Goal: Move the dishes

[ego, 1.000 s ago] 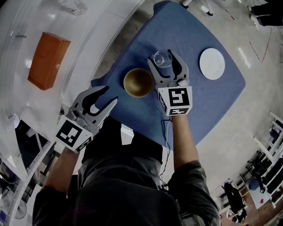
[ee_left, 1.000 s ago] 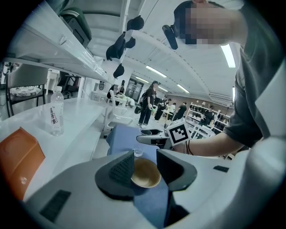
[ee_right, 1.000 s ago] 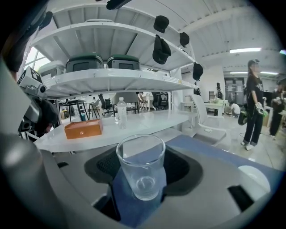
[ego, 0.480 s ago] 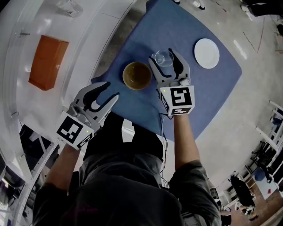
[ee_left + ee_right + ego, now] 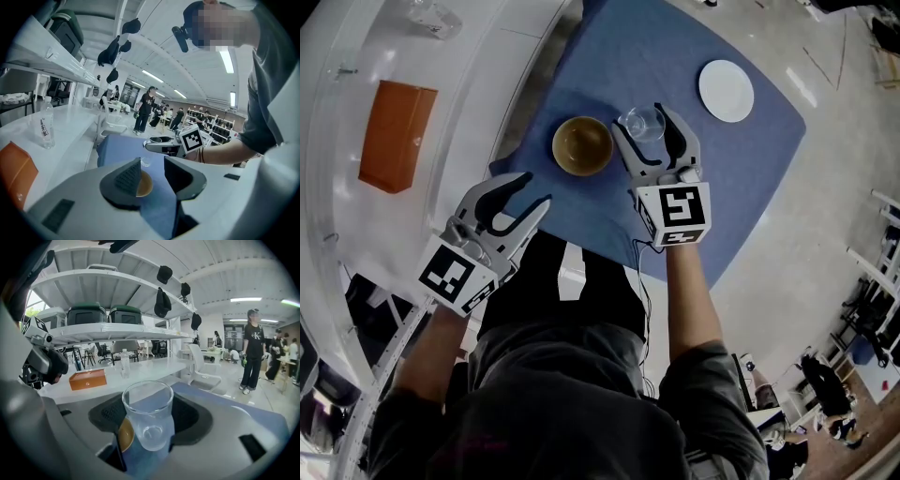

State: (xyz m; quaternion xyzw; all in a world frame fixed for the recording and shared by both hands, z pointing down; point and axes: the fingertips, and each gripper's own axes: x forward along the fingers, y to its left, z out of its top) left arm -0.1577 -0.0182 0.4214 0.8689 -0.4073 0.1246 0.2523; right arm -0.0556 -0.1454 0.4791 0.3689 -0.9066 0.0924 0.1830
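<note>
My right gripper (image 5: 641, 125) is shut on a clear drinking glass (image 5: 639, 122) over the blue tablecloth (image 5: 619, 56). In the right gripper view the glass (image 5: 149, 420) stands upright between the two jaws. A brown bowl (image 5: 582, 145) sits on the cloth just left of the glass, and its rim (image 5: 123, 434) shows behind the glass. Far right on the cloth lies a white plate (image 5: 726, 90). My left gripper (image 5: 528, 194) hangs open and holds nothing, off the table's near corner; through its jaws I see the bowl (image 5: 144, 184).
A white counter (image 5: 478, 84) runs along the left with an orange box (image 5: 397, 134) and a plastic bottle (image 5: 431, 14) on it. Several people stand in the room beyond the table (image 5: 146, 108).
My right gripper has carried the glass nearer to me, away from the white plate and level with the bowl. The left gripper has hardly moved. The head view has shifted.
</note>
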